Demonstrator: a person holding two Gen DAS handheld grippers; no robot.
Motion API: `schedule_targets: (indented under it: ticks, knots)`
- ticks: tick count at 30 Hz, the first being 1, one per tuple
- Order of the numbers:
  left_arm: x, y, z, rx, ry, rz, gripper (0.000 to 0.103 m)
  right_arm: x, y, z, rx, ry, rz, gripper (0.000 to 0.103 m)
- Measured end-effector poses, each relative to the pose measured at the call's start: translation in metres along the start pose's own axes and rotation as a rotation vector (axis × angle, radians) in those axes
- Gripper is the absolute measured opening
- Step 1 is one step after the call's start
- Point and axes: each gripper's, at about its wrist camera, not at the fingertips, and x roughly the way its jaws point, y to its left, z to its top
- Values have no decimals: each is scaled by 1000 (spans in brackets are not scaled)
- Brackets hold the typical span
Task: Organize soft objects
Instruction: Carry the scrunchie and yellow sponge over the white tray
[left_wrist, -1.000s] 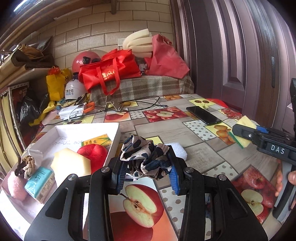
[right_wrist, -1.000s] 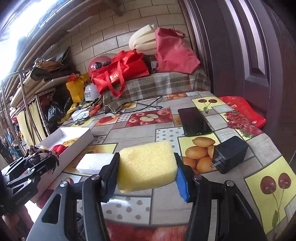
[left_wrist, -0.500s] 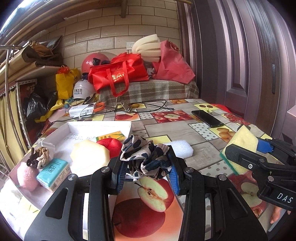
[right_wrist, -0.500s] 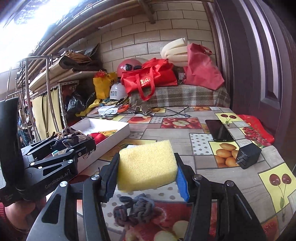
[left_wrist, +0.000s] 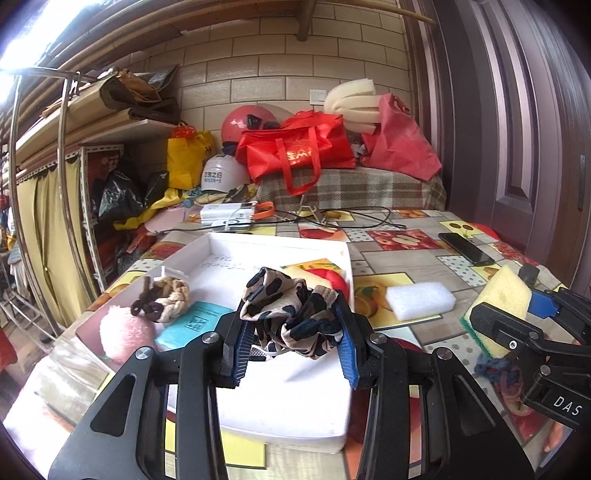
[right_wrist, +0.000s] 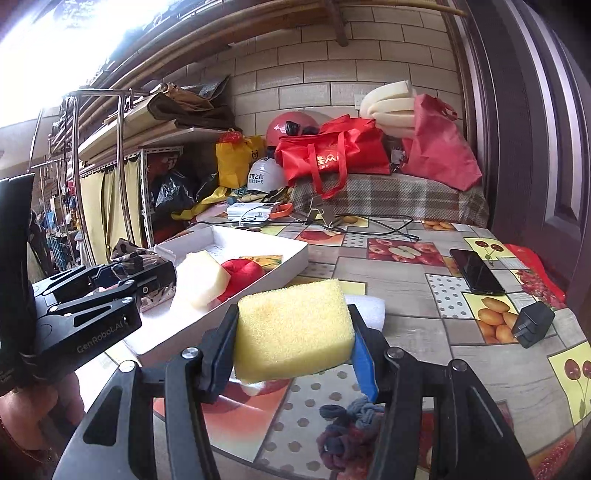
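Leopard-print scrunchie (left_wrist: 291, 314) clamped in left gripper (left_wrist: 291, 349), held above white box (left_wrist: 280, 402), inside its right rim. Yellow sponge (right_wrist: 291, 326) squeezed between right gripper (right_wrist: 293, 341) pads, over table (right_wrist: 491, 373) just right of box. Bare box floor below scrunchie. White foam block (left_wrist: 419, 300) near. Knotted rope (right_wrist: 347, 439) partly hidden under fingers.

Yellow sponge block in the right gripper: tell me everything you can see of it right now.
The yellow sponge block is a rounded rectangular pad of coarse, porous foam. The left wrist view shows a thin green layer along one face. It is clamped broadside between the right gripper and its black and blue pads, held clear of the fruit-print tablecloth. It hangs just right of the white shallow box, in front of a white foam pad and above a knotted dark yarn bundle, touching nothing but the pads.
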Motion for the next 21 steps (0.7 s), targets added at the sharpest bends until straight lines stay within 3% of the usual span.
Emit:
schedule_targets:
  ticks: [4, 9, 13, 21]
  knots:
    - [5, 27, 1, -51, -5, 72, 39, 8, 16, 3, -32, -10, 7, 54]
    - [17, 46, 4, -45, -17, 113, 39, 22, 34, 8, -60, -16, 36, 54]
    - [30, 66, 8, -87, -5, 133, 39, 40, 54, 14, -99, 4, 120, 54]
    - [52, 88, 15, -123, 16, 110, 39, 99, 84, 24, -151, 170, 279, 54]
